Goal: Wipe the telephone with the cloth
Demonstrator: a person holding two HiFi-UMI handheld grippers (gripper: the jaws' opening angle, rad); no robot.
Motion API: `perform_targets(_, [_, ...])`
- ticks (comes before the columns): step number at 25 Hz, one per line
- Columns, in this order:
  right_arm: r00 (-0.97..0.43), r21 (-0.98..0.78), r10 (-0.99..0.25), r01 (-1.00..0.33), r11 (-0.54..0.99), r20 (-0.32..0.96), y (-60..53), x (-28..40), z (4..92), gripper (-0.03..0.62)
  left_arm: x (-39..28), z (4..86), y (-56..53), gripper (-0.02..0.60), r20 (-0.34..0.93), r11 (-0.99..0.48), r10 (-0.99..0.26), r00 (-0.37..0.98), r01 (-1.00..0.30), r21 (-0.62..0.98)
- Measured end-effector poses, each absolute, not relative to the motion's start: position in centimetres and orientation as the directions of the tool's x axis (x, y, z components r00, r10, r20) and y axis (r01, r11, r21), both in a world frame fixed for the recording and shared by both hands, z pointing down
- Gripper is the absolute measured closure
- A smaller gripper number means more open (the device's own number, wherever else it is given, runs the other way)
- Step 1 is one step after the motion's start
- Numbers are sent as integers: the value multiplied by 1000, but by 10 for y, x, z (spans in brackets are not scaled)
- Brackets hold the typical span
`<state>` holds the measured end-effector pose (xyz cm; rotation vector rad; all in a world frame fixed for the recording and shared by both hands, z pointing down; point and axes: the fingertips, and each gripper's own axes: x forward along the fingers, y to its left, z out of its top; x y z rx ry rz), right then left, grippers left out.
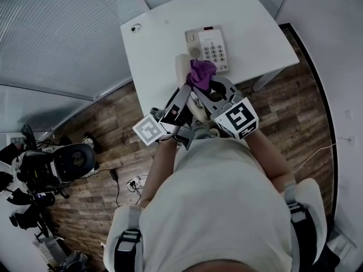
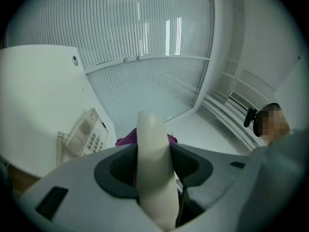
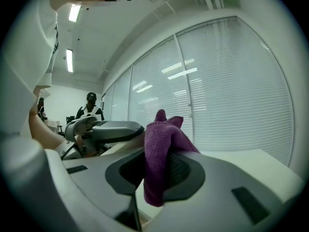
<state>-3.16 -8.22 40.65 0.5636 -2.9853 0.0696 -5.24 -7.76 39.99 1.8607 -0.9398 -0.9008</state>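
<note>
Two grippers meet over the desk's (image 1: pixel 159 38) near edge.

Head view: the left gripper (image 1: pixel 184 90) clamps the handset (image 1: pixel 182 67). The right gripper (image 1: pixel 214 83) pinches the purple cloth (image 1: pixel 202 71) against the handset's right side, and the telephone base (image 1: pixel 207 49) lies just beyond.

Left gripper view: the handset's long axis runs out between the jaws.

Right gripper view: jaws closed on cloth.

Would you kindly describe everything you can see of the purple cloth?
The cloth is purple, fuzzy like microfibre, bunched into a crumpled wad. The right tongs are shut on it; folds stick out past the jaws and a tail hangs below. It is held at the end of the cream handset gripped by the left tongs, seemingly touching it, near the telephone base.
</note>
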Motion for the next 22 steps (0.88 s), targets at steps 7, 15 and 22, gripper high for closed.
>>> perform_targets(7, [-951,-26,-281,-287,958,132,-72,-33,411,508,-46,399,-77,357,-219,-365,-849,482,-233,901])
perform_targets(15, [-965,-32,-202,-210,977,167,-66,-30,417,508,-41,404,-77,357,-204,-359,-837,509,-228,905])
perform_targets(22, [-971,-23,-142,-149,989,194,-58,-30,418,508,-42,404,-74,357,-202,-357,-841,501,-234,904])
